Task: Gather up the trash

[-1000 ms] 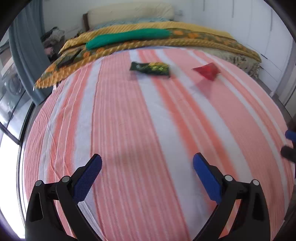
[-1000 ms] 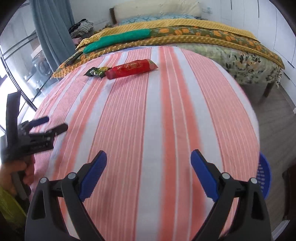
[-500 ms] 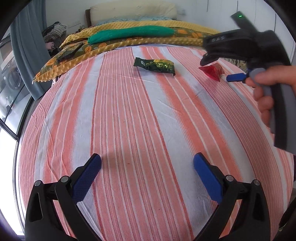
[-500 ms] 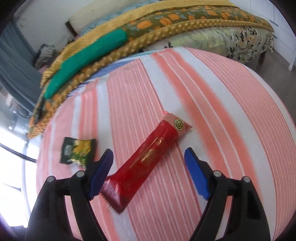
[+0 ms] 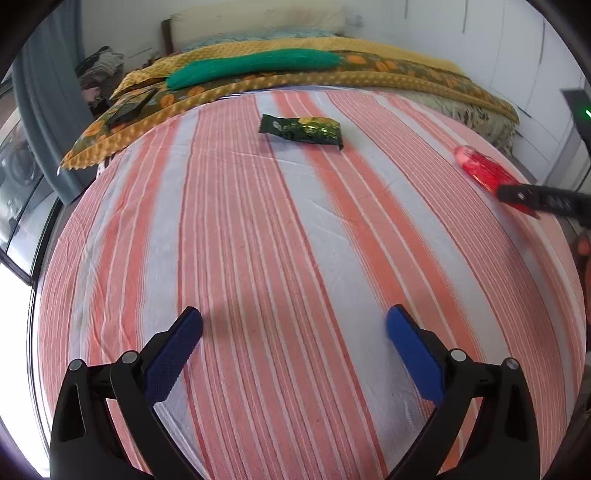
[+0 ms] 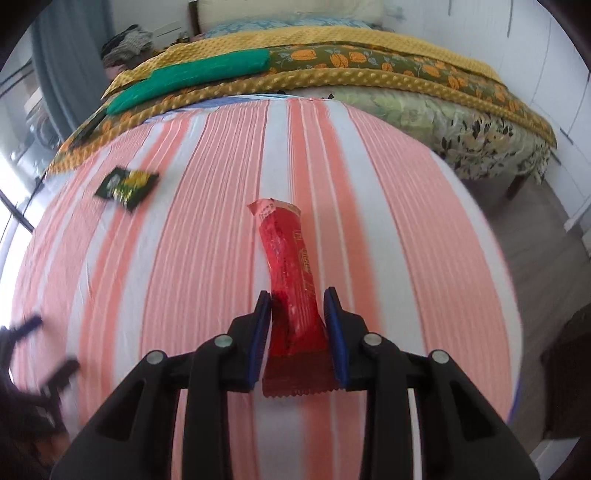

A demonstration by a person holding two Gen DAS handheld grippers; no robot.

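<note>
Two wrappers on the striped sheet (image 5: pixel 258 229): my right gripper (image 6: pixel 298 325) pinches the red wrapper (image 6: pixel 291 273); the green wrapper (image 5: pixel 301 128) lies free. My left gripper (image 5: pixel 294 334) gapes wide, holding nothing.

Orange-and-white striped sheet (image 5: pixel 258 229) across the bed, yellow quilted blanket (image 6: pixel 332 79) beyond it, green cloth (image 5: pixel 255 64) on top, grey curtain (image 5: pixel 48 103) at left.

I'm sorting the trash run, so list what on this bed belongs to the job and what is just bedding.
Belongs to the job:
- red wrapper, between the right gripper jaws
- green wrapper, lying loose on the sheet
- left gripper, jaws wide apart

Just lying about:
- striped sheet
- yellow floral blanket
- green cloth
- pillow
</note>
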